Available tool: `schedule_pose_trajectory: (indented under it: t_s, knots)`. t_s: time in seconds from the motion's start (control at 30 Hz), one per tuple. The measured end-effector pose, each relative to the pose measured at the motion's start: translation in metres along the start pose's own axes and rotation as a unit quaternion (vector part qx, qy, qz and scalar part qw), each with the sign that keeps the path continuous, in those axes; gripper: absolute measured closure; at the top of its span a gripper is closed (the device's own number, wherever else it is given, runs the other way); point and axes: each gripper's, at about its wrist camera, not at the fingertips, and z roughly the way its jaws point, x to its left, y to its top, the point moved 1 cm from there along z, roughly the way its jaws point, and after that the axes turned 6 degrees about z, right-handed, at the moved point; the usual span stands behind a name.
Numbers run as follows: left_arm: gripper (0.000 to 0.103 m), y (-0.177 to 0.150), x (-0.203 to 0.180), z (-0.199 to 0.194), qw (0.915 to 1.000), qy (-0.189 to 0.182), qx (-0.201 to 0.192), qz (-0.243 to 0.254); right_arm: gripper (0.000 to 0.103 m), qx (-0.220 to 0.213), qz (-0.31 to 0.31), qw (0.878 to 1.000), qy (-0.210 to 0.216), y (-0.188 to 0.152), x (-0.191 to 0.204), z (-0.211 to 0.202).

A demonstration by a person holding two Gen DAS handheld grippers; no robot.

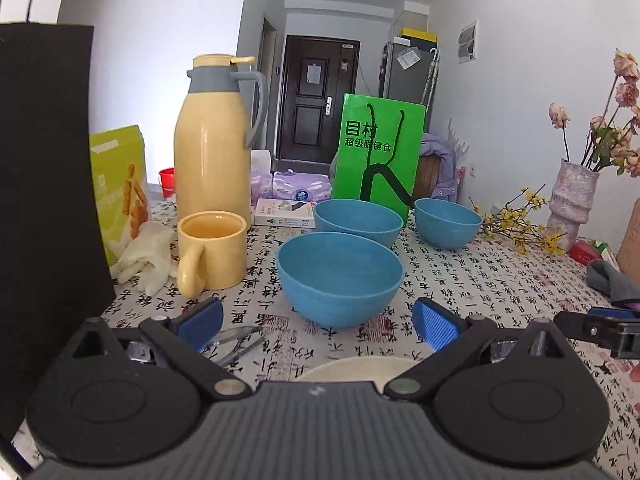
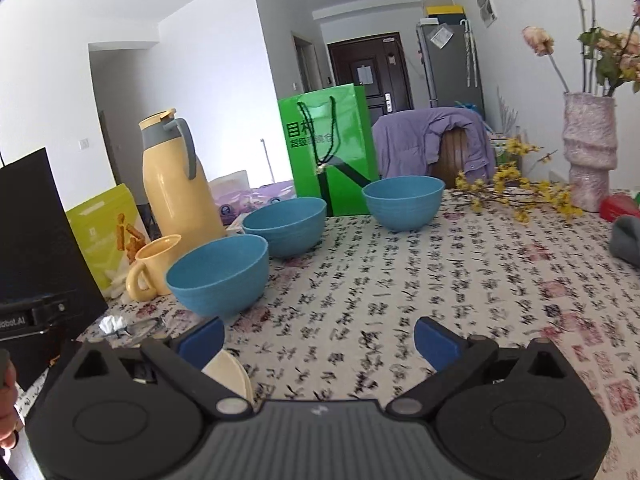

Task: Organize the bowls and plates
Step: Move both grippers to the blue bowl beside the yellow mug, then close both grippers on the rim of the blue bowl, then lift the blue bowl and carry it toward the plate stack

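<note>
Three blue bowls [image 1: 339, 278] standing apart on calligraphy-print tabletop [image 2: 460, 280], near yellow thermos [image 1: 214, 140]; dark door [image 1: 316, 100] beyond. Left gripper [image 1: 318, 322], right gripper [image 2: 320, 340]: jaws spread wide, holding nothing.

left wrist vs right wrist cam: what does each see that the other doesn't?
Left wrist only: small white box behind the bowls, and the right gripper at the frame's right edge.
Right wrist only: crumpled tissue near the table edge, and part of a hand at far left.
Both: three blue bowls, yellow thermos, yellow mug, green bag, pink vase, cream plate. The left gripper is open and empty, like the right.
</note>
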Motion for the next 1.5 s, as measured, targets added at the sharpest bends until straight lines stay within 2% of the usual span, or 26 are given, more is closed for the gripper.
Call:
schedule_pose_trajectory:
  t_s: [0.03, 0.13, 0.23, 0.3, 0.37, 0.47, 0.57, 0.6, 0.63, 0.67, 0.7, 0.73, 0.77, 1.13, 1.3, 1.5]
  knots:
    - [0.0, 0.007, 0.007, 0.013, 0.9999, 0.0, 0.01, -0.011, 0.002, 0.005, 0.001, 1.0, 0.008, 0.007, 0.005, 0.011]
    - [0.002, 0.022, 0.023, 0.049, 0.9987, -0.033, 0.03, -0.026, 0.004, 0.025, 0.003, 0.999, 0.032, 0.028, 0.022, 0.052]
    - [0.013, 0.031, 0.036, 0.087, 0.9967, -0.039, 0.058, -0.041, 0.014, 0.05, 0.007, 0.997, 0.052, 0.047, 0.038, 0.096]
    - [0.028, 0.032, 0.045, 0.113, 0.9944, -0.041, 0.084, -0.051, 0.014, 0.071, 0.012, 0.995, 0.064, 0.054, 0.046, 0.124]
    - [0.037, 0.033, 0.052, 0.134, 0.9907, -0.046, 0.11, -0.066, 0.022, 0.098, 0.025, 0.992, 0.071, 0.059, 0.051, 0.152]
    - [0.038, 0.035, 0.059, 0.158, 0.9879, -0.06, 0.125, -0.069, 0.029, 0.114, 0.043, 0.99, 0.07, 0.061, 0.053, 0.183]
    - [0.04, 0.036, 0.06, 0.176, 0.9862, -0.05, 0.145, -0.064, 0.033, 0.127, 0.057, 0.988, 0.06, 0.061, 0.053, 0.207]
    - [0.044, 0.035, 0.06, 0.183, 0.9854, -0.054, 0.149, -0.062, 0.037, 0.132, 0.059, 0.988, 0.056, 0.06, 0.052, 0.214]
    - [0.048, 0.035, 0.061, 0.187, 0.9847, -0.056, 0.153, -0.062, 0.046, 0.137, 0.061, 0.987, 0.053, 0.058, 0.052, 0.221]
    - [0.063, 0.035, 0.06, 0.193, 0.9834, -0.059, 0.159, -0.063, 0.053, 0.14, 0.062, 0.987, 0.052, 0.058, 0.051, 0.225]
    - [0.082, 0.033, 0.061, 0.198, 0.982, -0.061, 0.166, -0.067, 0.07, 0.145, 0.061, 0.986, 0.051, 0.056, 0.05, 0.228]
    - [0.087, 0.032, 0.062, 0.201, 0.9807, -0.062, 0.171, -0.071, 0.081, 0.149, 0.061, 0.986, 0.051, 0.056, 0.049, 0.232]
    - [0.09, 0.031, 0.063, 0.203, 0.9801, -0.059, 0.175, -0.074, 0.085, 0.151, 0.059, 0.986, 0.044, 0.055, 0.049, 0.234]
    - [0.096, 0.036, 0.053, 0.193, 0.9812, -0.041, 0.174, -0.073, 0.095, 0.145, 0.04, 0.988, 0.036, 0.059, 0.046, 0.223]
    - [0.097, 0.041, 0.032, 0.178, 0.9824, -0.043, 0.168, -0.071, 0.096, 0.133, 0.046, 0.99, 0.032, 0.067, 0.033, 0.202]
    - [0.096, 0.054, -0.016, 0.159, 0.9838, -0.063, 0.157, -0.059, 0.096, 0.111, 0.047, 0.993, 0.017, 0.083, 0.001, 0.159]
